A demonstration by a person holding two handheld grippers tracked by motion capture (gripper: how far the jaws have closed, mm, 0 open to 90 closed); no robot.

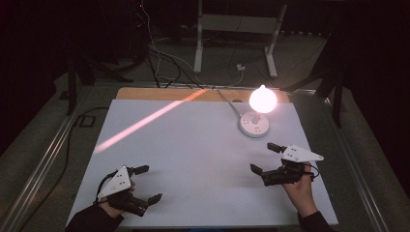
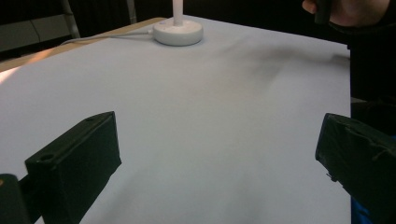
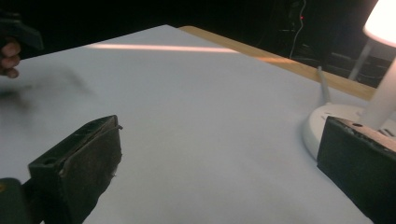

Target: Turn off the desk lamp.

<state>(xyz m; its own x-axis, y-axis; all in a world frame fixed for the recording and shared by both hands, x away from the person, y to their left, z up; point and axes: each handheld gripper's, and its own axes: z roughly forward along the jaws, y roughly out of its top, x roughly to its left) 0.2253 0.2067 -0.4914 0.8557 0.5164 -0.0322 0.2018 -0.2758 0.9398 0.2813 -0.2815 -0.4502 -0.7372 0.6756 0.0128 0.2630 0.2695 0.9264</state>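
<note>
While lamp (image 1: 262,100) glows, both tongs agape, empty

A dim lab or test room is showing here: loose cables (image 1: 159,58) are trailing over the grey floor beyond the white worktop (image 1: 193,159), beside a metal stand (image 1: 237,29), black surroundings closing in.

One lamp (image 1: 261,104); one table (image 1: 193,159); two grippers.

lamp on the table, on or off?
On. The lamp's bulb glows bright white-orange above its round white base in the high view, and the glowing bulb also shows in the right gripper view.
</note>
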